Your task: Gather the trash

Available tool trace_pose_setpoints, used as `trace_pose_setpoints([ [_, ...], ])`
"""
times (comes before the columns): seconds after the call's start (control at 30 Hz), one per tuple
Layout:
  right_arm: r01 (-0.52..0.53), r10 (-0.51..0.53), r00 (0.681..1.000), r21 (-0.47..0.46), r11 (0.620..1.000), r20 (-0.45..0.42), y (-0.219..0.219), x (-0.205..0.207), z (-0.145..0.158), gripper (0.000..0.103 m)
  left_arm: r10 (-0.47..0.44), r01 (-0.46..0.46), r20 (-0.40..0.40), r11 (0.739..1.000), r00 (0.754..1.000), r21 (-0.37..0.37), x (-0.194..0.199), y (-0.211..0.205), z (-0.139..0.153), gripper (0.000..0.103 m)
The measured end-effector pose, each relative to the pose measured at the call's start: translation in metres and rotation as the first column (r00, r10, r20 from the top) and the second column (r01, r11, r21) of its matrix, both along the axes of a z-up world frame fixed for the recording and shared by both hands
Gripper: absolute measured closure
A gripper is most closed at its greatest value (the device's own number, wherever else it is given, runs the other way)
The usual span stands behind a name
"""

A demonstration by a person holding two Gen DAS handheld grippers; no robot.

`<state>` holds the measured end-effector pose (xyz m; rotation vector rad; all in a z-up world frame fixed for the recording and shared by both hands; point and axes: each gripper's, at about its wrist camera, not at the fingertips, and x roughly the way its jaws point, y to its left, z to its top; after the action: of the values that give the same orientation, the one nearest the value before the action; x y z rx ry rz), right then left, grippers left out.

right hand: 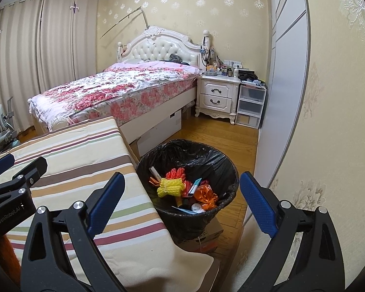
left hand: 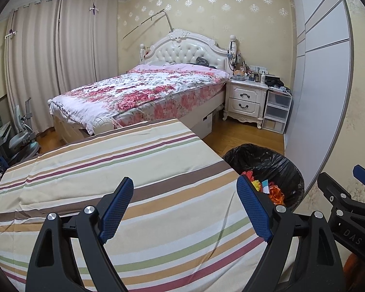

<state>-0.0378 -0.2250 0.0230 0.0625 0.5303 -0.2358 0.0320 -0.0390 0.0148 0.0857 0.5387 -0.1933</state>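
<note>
Above striped cloth (left hand: 124, 170), left gripper (left hand: 185, 204) agape

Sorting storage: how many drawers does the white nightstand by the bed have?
2: both on the nightstand front, the upper drawer directly above the lower drawer. Its other sides are hidden.

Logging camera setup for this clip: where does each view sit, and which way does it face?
Left wrist: on left gripper, over the striped cloth toward the bed; its open fingers and right gripper show.
Right wrist: on right gripper, down at the bin; its open fingers and the left gripper show.
Shared: bed, cloth, bin, nightstand.
</note>
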Motion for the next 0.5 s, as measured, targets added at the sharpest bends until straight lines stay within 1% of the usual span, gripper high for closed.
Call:
trace_pose_setpoints([
  [0.5, 0.000, 0.000, 1.000, 0.000, 1.000, 0.000, 0.0005, 0.0004, 0.0008, 0.010, 0.002, -0.002, -0.001, 1.000, 1.000, 0.000, -0.0024, 0.0001, -0.0007, 0.019],
])
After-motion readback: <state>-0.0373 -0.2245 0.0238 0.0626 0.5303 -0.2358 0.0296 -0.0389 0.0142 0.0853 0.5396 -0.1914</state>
